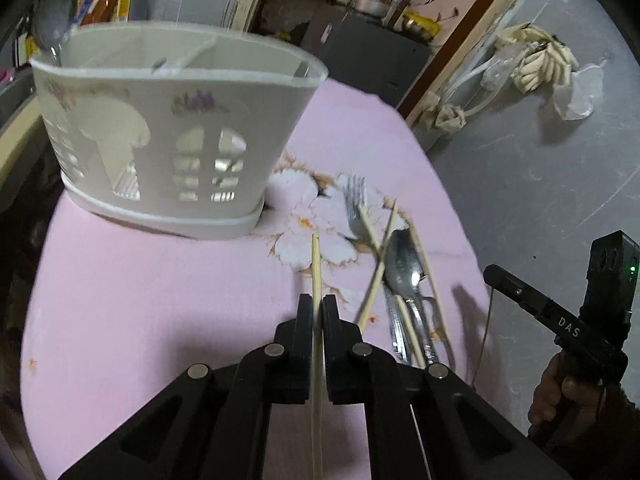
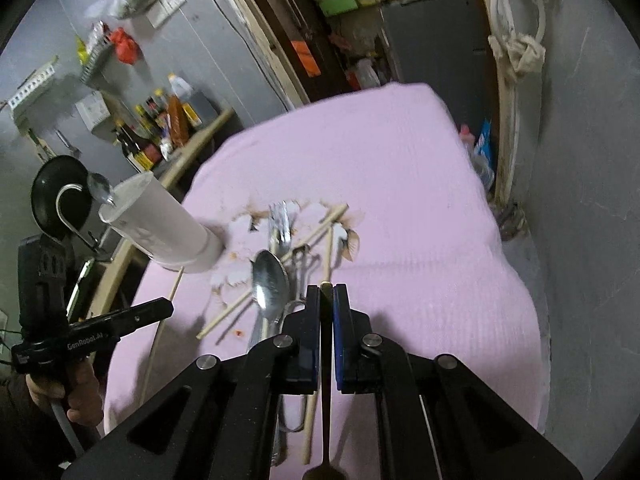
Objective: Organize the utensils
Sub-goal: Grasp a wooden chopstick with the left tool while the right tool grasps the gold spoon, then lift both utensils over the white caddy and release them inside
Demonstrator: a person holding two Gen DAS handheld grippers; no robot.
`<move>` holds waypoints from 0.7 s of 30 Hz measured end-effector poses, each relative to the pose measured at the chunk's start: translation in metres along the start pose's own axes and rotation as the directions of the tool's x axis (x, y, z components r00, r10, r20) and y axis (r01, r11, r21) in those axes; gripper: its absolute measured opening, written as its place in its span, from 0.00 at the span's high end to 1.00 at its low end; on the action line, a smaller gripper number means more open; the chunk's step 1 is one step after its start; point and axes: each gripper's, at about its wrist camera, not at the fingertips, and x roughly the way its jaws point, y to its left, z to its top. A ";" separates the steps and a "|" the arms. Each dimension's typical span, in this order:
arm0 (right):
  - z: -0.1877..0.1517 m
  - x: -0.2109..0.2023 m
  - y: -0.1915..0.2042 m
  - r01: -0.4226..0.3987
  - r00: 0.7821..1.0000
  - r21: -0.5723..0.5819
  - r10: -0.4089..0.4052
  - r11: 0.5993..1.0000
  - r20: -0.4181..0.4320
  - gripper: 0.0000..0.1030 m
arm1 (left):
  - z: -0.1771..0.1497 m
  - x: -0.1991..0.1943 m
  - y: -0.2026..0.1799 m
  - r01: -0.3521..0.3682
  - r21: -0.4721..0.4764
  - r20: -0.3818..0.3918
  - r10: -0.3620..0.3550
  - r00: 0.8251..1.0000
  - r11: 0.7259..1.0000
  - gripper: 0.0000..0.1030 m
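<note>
Two tools are each closed on a utensil above a bench covered in a pink cloth [image 1: 140, 320]. Left tool [image 1: 317, 300]: fingers pinched narrow on a single chopstick [image 1: 316, 268], whose long axis runs straight forward along the fingers, tip toward the holder. Right tool [image 2: 327, 290]: fingers clamped on a thin dark-handled utensil [image 2: 326, 400] that hangs back below the fingers, bowl end nearest the camera; probably a small spoon, though its kind is not certain.

Between the tools, near the bench's middle, lies the loose heap: a steel spoon [image 1: 405, 266], a fork [image 1: 357, 210] and several crossed chopsticks [image 1: 380, 268], long axes roughly front to back.

Farther off, toward the far left corner of the bench, stands the white divided holder [image 1: 168, 132], upright, with lavender prints and window-shaped cut-outs; a spoon already stands in it. It lies ahead and left of the left tool, which is the nearer of the two; the carried chopstick would likely need tipping upright over a compartment.

Legible writing: "DAS" on the right tool's arm [image 1: 568, 326]; "GenRobot.AI", partly blurred, on the left tool's arm [image 2: 86, 343].
</note>
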 end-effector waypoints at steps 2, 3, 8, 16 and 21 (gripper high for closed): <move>0.001 -0.009 0.006 -0.003 0.999 -0.009 0.003 1.000 0.032 0.95 | 0.001 -0.013 -0.003 0.009 0.006 0.042 -0.009 0.999 1.000 0.95; 0.000 -0.012 0.007 -0.003 0.999 -0.014 0.004 1.000 0.043 0.95 | 0.002 -0.022 -0.002 0.011 0.009 0.067 -0.011 0.998 1.000 0.95; 0.000 -0.030 0.031 0.005 0.996 -0.064 0.001 0.998 0.094 0.95 | 0.019 -0.061 0.000 0.026 0.004 0.226 -0.026 0.974 1.000 0.95; 0.014 -0.069 0.079 -0.010 0.979 -0.104 0.031 0.995 0.202 0.95 | 0.060 -0.116 0.015 0.009 -0.006 0.421 -0.005 0.907 1.000 0.95; 0.048 -0.082 0.121 -0.030 0.942 -0.160 0.082 0.987 0.325 0.95 | 0.090 -0.144 0.032 -0.017 0.007 0.507 0.011 0.862 1.000 0.95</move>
